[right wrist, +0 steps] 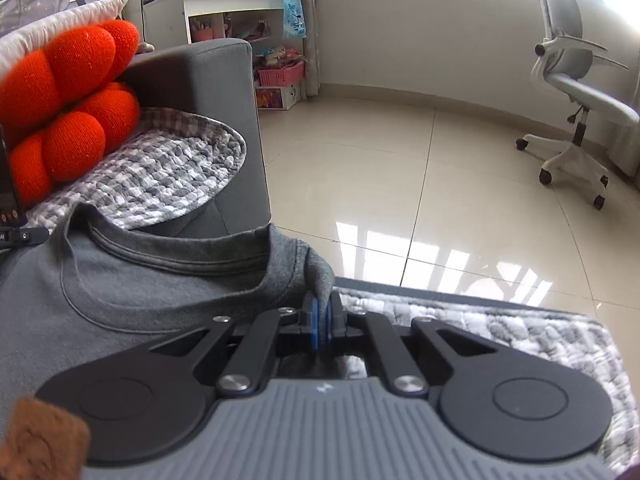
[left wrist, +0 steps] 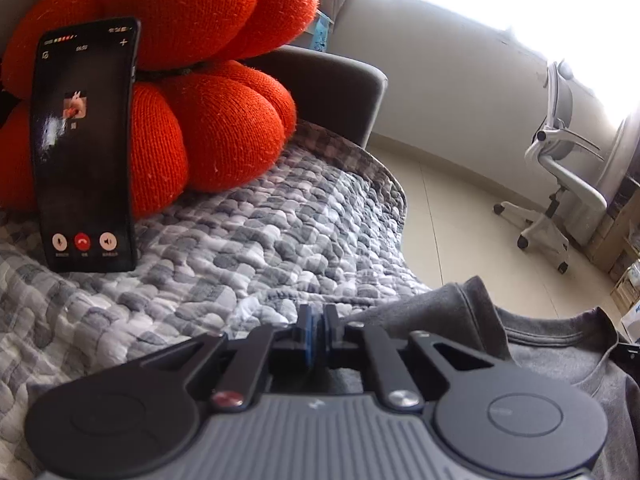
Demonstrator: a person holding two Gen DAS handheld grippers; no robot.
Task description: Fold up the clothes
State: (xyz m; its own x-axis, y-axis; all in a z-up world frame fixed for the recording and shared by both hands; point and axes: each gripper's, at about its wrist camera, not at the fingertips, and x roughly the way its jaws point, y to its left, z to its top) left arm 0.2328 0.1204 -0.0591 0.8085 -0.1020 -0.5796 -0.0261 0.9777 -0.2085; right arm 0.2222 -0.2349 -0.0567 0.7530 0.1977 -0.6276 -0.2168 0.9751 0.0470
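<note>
A grey T-shirt [left wrist: 560, 356] lies on the checked quilt [left wrist: 240, 248] of a sofa, collar toward the floor side. My left gripper [left wrist: 318, 322] is shut on the shirt's shoulder edge at the left of the collar. In the right wrist view the same grey T-shirt [right wrist: 140, 280] spreads to the left, and my right gripper [right wrist: 322, 320] is shut on its other shoulder fold. Both hold the fabric slightly raised off the quilt [right wrist: 480, 332].
An orange knitted cushion [left wrist: 192, 80] sits against the grey sofa arm [right wrist: 216, 80], with a phone [left wrist: 86, 144] leaning on it. A white office chair [right wrist: 576, 92] stands on the tiled floor [right wrist: 400, 168]. Shelves [right wrist: 248, 20] stand at the far wall.
</note>
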